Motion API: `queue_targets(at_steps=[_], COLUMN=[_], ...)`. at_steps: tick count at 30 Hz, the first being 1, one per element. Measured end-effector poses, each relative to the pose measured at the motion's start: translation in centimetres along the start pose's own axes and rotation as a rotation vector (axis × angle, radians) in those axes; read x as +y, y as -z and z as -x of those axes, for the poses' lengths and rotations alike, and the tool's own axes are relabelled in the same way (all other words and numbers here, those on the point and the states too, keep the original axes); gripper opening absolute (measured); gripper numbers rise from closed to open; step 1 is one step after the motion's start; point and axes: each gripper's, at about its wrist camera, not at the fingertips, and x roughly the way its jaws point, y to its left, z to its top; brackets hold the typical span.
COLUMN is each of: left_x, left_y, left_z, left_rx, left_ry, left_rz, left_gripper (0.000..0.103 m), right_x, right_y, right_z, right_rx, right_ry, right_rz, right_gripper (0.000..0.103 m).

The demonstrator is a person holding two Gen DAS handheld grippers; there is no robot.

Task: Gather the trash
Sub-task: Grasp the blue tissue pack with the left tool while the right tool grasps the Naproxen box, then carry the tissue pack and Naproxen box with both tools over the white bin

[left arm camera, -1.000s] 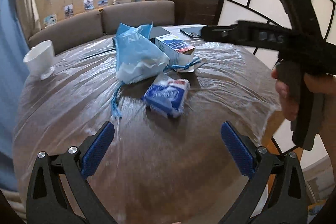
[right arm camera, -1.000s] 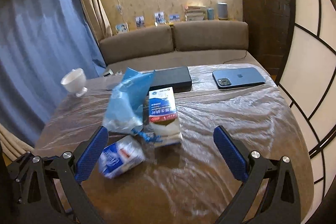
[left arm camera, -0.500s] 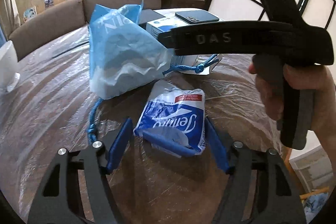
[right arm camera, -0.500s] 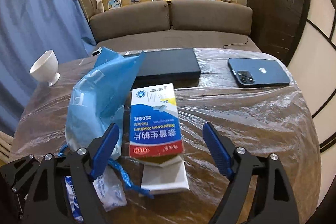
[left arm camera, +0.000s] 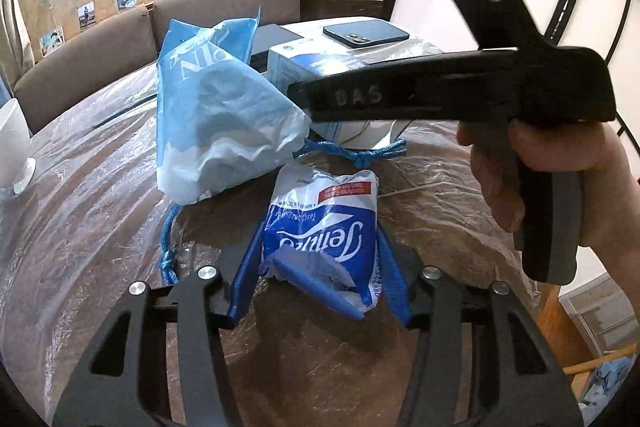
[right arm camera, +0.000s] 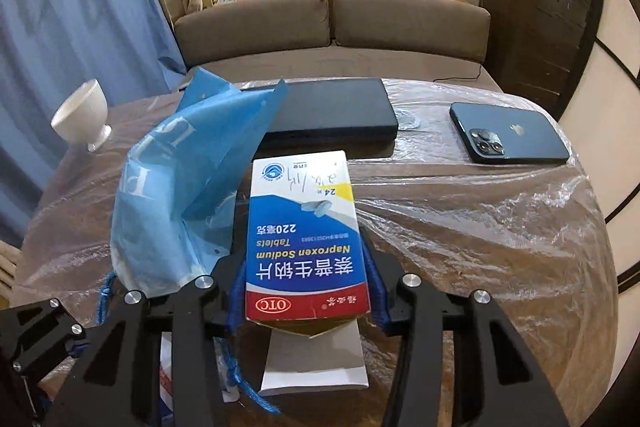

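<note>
Here, two pieces of trash are being taken at once, one per gripper, on a table [right arm camera: 480, 227] wrapped in clear plastic film.

Left gripper [left arm camera: 318, 271]: the tissue pack [left arm camera: 324, 227], a torn blue-and-white plastic wrapper, lies directly between the jaws. It will likely handle as light, soft and crushable, with a slick film surface that can slide or buckle under pressure. Grip it across its width near the torn near end, where both blue pads [left arm camera: 244, 275] already flank it; a hold on the loose torn flap alone risks the flap pulling free. The jaws are closing, and the pads appear to touch the wrapper's sides. Ahead and to the left of this gripper stands a blue plastic bag [left arm camera: 216, 111] with a blue drawstring cord [left arm camera: 168, 247] trailing beside the left jaw; keep the cord out of the grip.

Right gripper [right arm camera: 306, 287]: the Naproxen Sodium tablet box [right arm camera: 304, 239] lies lengthwise between the jaws, its red-banded near end toward the camera. As thin cardboard it is judged light and moderately stiff, but the open end flap [right arm camera: 316, 363] beneath the gripper suggests the walls will dent if squeezed hard. Take it by the two long side walls near that end. The jaws are closing, with the pads pressed against both sides.

Beyond this gripper lie a black flat case [right arm camera: 336, 111] and, to the right, a smartphone [right arm camera: 512, 139]; a white cup [right arm camera: 82, 117] stands far to the left. None of these is judged to be trash.
</note>
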Motion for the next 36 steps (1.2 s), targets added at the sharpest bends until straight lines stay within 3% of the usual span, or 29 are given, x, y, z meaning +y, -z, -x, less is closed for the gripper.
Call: queue_targets(at_steps=[17, 27, 36], left_x=[1.3, 3.5, 3.1], left_y=[1.9, 3.9, 4.8], left_z=[2.3, 4.5, 5.7], left_rx=[-0.045, -0.068, -0.078], left_ry=[-0.045, -0.072, -0.082], left_rz=[0.043, 0.172, 0.245], left_gripper=[0.049, 0.049, 0.049], right_x=[-2.0, -1.7, -1.0], right_y=[3.4, 7.3, 10.7], right_z=[5.3, 8.2, 10.6], right_rx=[-0.064, -0.051, -0.039], right_ry=[-0.030, -0.069, -0.100], right_rz=[-0.084, -0.069, -0.065], right_gripper=[0.047, 0.047, 0.047])
